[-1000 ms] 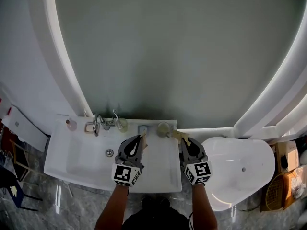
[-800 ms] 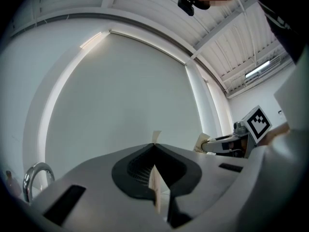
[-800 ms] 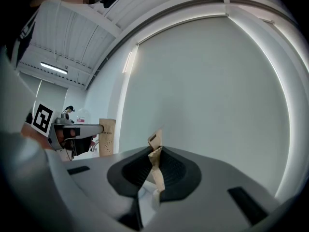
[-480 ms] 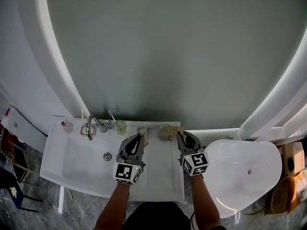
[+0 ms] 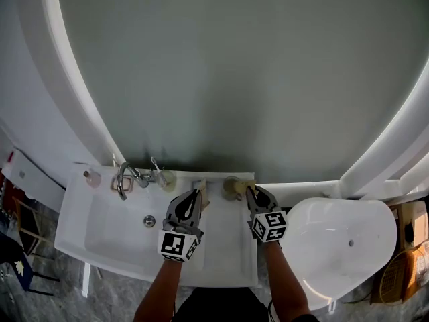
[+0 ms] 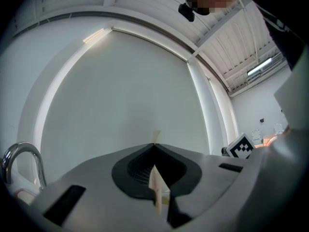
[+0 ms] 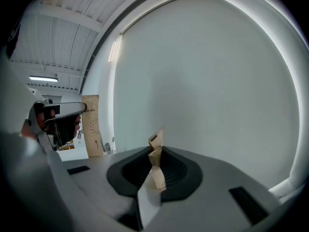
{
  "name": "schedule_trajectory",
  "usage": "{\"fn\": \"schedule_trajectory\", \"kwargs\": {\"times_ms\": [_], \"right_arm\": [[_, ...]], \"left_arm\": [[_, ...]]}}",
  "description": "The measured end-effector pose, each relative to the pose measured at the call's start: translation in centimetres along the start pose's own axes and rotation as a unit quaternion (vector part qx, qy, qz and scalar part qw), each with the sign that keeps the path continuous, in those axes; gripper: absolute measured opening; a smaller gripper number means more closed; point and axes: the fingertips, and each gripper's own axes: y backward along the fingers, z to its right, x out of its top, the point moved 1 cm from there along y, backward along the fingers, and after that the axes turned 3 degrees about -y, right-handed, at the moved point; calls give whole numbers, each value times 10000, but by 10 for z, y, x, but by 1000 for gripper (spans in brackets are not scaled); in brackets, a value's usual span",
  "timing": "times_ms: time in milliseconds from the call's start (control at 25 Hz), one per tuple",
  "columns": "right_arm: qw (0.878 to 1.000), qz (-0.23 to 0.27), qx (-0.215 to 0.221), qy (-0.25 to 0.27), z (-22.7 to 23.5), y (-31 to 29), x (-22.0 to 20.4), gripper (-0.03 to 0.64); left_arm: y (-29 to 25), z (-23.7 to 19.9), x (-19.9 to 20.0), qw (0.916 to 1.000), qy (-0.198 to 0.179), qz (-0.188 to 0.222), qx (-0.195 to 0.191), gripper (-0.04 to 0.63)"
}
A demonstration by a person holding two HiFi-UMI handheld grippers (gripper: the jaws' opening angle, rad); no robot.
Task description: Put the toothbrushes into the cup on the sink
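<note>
Clamping a paper-wrapped toothbrush (image 6: 157, 191) in our left gripper (image 5: 198, 194) and a second wrapped toothbrush (image 7: 155, 172) in our right gripper (image 5: 247, 192), we hold both over the sink (image 5: 100, 228), near the cup (image 5: 230, 186).

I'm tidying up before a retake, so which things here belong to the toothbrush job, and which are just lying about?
Job: left claw, left paper-wrapped toothbrush, right claw, right paper-wrapped toothbrush, cup, sink.
Lying about: faucet, small bottle, toilet.

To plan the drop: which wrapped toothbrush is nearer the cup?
The toothbrush in the right gripper, beside the cup; the toothbrush in the left gripper is farther.
</note>
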Motion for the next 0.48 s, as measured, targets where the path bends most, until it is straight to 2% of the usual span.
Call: {"fn": "schedule_trajectory", "kwargs": {"times_ms": [160, 200, 240, 280, 480], "right_arm": [[9998, 94, 109, -131, 2, -1, 5, 69], [9997, 116, 143, -130, 2, -1, 6, 112], [9997, 124, 169, -119, 1, -1, 7, 184], [9997, 132, 180, -107, 0, -1, 8, 201], [9993, 342, 96, -70, 2, 8, 21, 199]], "left_arm": [[-3, 1, 1, 10000, 22, 10, 29, 25], [-4, 1, 2, 10000, 47, 23, 46, 25], [-4, 0, 2, 10000, 65, 40, 57, 25], [-5, 0, 3, 9999, 76, 55, 67, 25], [-10, 1, 10, 9996, 176, 187, 111, 25]]}}
